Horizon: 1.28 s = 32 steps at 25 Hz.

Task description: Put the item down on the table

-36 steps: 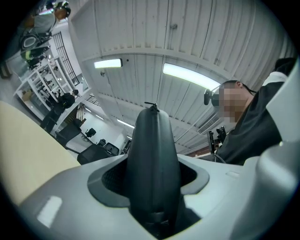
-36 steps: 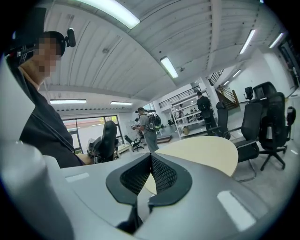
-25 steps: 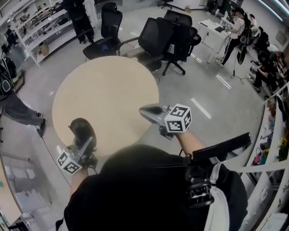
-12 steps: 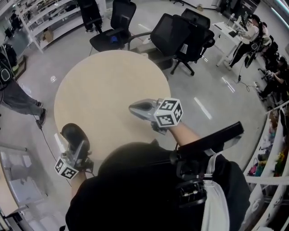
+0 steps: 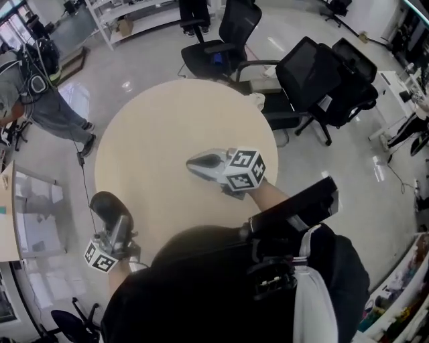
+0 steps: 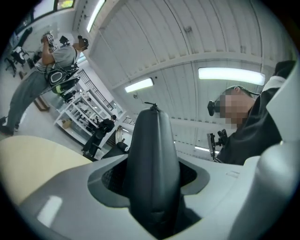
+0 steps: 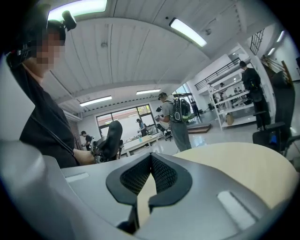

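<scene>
Shut, empty right tool (image 5: 194, 161) has swung over the table (image 5: 154, 127); left tool (image 5: 115, 220) grips the item (image 5: 107, 204) at its edge.

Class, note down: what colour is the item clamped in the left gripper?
Plain dark grey, almost black. The item shows best in the left gripper view.

glossy grey concrete floor (image 5: 134, 63) across the whole head view. at its centre, a round pale beige table (image 5: 161, 127); past it, toward the upper right, black mesh-backed office chairs on castors (image 5: 315, 74). white open metal shelving (image 5: 151, 13) along the top left edge. in the right gripper view, a white ribbed panel ceiling (image 7: 122, 51) overhead with long lit tube lamps (image 7: 187, 32), and a wide dark-framed window wall (image 7: 126, 116) at centre left.
</scene>
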{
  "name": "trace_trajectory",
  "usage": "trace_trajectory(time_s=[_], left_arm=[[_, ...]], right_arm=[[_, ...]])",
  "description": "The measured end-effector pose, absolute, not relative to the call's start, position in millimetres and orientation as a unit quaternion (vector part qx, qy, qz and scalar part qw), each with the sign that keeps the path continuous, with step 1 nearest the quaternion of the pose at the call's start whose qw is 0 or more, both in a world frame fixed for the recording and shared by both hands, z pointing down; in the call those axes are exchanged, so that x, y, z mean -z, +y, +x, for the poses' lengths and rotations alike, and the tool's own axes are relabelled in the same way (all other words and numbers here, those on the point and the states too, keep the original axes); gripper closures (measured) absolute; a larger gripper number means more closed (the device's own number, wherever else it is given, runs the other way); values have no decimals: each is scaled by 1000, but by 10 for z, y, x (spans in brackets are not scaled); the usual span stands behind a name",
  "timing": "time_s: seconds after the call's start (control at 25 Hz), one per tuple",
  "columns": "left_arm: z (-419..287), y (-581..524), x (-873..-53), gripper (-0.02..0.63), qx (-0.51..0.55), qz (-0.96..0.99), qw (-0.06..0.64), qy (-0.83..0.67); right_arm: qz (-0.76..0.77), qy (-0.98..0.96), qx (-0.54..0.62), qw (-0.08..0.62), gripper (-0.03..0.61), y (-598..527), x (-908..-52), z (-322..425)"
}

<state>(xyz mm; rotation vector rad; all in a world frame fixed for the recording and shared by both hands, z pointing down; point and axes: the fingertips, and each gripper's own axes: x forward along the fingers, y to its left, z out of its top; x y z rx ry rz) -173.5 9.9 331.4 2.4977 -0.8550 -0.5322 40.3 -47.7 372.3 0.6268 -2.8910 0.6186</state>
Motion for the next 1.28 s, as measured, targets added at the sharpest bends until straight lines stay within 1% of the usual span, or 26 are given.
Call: trace_trajectory(time_s=[0.16, 0.28, 0.48, 0.56, 0.68, 0.84, 0.96, 1.12, 1.28], left_arm=[[-1499, -44, -3369, 364, 178, 896, 236, -331], [-1502, -32, -3456, 362, 159, 898, 236, -336], [-1974, -71, -3641, 362, 174, 903, 245, -308], [-2186, -94, -3709, 364, 176, 908, 247, -288], [-2377, -149, -3703, 362, 179, 921, 238, -251], [-2300, -290, -3554, 364, 192, 930, 219, -225], [-2251, -399, -3355, 363, 193, 935, 198, -224], [-2312, -602, -3076, 364, 212, 926, 174, -259], [-2247, -556, -2874, 362, 199, 928, 151, -278]], right_arm=[[172, -963, -203, 41, 565, -867, -3788, 421], [159, -963, -215, 32, 565, -916, -3939, 273], [188, -957, -216, 50, 565, -873, -4068, -151], [214, -951, -218, 48, 565, -808, -4049, -334], [248, -942, -220, 52, 565, -626, -4003, -474], [272, -935, -214, 73, 565, -510, -3890, -303], [276, -936, -210, 64, 565, -588, -3699, -144], [261, -944, -196, 58, 565, -890, -3494, -46], [251, -948, -191, 44, 565, -846, -3416, 96]])
